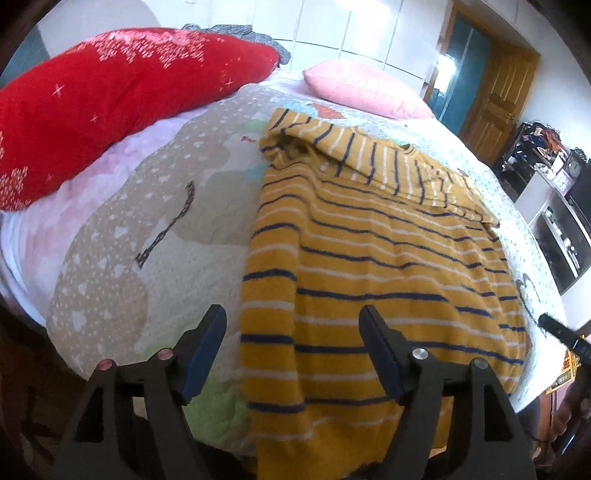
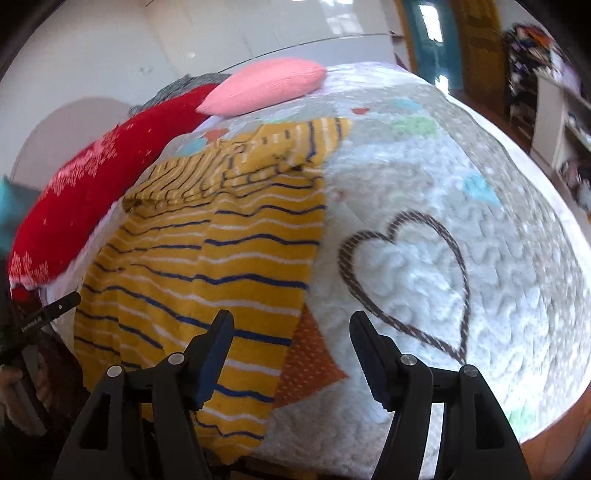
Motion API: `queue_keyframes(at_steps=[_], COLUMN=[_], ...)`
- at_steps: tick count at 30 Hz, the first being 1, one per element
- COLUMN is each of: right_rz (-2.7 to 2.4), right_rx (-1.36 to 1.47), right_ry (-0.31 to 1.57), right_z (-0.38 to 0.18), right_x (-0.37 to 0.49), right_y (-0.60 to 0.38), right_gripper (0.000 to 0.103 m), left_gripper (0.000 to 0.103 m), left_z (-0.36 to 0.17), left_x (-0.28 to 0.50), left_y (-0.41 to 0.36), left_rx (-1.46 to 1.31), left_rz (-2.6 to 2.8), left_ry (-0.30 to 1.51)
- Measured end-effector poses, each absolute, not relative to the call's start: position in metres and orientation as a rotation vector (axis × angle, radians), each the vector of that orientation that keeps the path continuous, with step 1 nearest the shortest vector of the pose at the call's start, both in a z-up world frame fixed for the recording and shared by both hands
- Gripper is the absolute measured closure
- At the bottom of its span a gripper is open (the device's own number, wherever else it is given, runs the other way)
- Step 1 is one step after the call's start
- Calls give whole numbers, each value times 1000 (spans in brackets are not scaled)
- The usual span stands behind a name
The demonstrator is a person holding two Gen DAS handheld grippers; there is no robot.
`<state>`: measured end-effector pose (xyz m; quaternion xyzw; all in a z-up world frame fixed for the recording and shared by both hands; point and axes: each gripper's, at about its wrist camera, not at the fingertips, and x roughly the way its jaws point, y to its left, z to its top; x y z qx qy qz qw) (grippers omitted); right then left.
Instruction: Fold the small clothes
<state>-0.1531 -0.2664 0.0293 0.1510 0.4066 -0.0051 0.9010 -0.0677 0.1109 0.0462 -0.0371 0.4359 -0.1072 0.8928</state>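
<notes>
Only one piece of lettering shows: small white print along the black arm of the left claw (image 2: pixel 55 308), at the left edge of the right wrist view. It is too small and tilted to read with certainty. The same view's heart outline (image 2: pixel 410 280) on the quilt (image 2: pixel 498 258) is a pattern, not writing.

Patterned quilt (image 1: pixel 155 236) covers bed; brown heart outline (image 2: pixel 406 280) stitched at 3 o'clock in right wrist view. Red pillow (image 1: pixel 110 103) at 10 o'clock, grey knit (image 1: pixel 236 31) behind it. Pink pillow (image 1: pixel 362 88) at 1 o'clock. Wooden door (image 1: pixel 495 99) at 2 o'clock. Cluttered shelving (image 1: pixel 554 192) at 3 o'clock.
</notes>
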Motion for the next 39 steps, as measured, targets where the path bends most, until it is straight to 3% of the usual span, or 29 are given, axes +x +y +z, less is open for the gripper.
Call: queue_keyframes(at_steps=[7, 15, 23, 34, 36, 38, 39], right_rz=[49, 62, 24, 69, 101, 153, 173], right_rx=[221, 265, 308, 513, 549, 599, 620], right_ry=[817, 829, 870, 846, 845, 848, 846], right_z=[44, 25, 3, -10, -11, -16, -18], right_x=[-114, -79, -103, -140, -147, -155, -158], right_y=[-244, -233, -241, -251, -251, -252, -252], right_gripper=[30, 30, 26, 23, 23, 23, 23], left_gripper=[27, 26, 13, 12, 13, 33, 38], left_z=[39, 25, 14, 5, 2, -1, -3], left_x=[-57, -26, -29, -65, -70, -75, -76], left_y=[139, 130, 113, 146, 151, 155, 156], left_rx=[-111, -82, -27, -210, -269, -317, -324], left_rz=[-151, -165, -155, -234, -281, -340, -350], left_ry=[917, 955, 930, 1011, 1031, 1043, 1047])
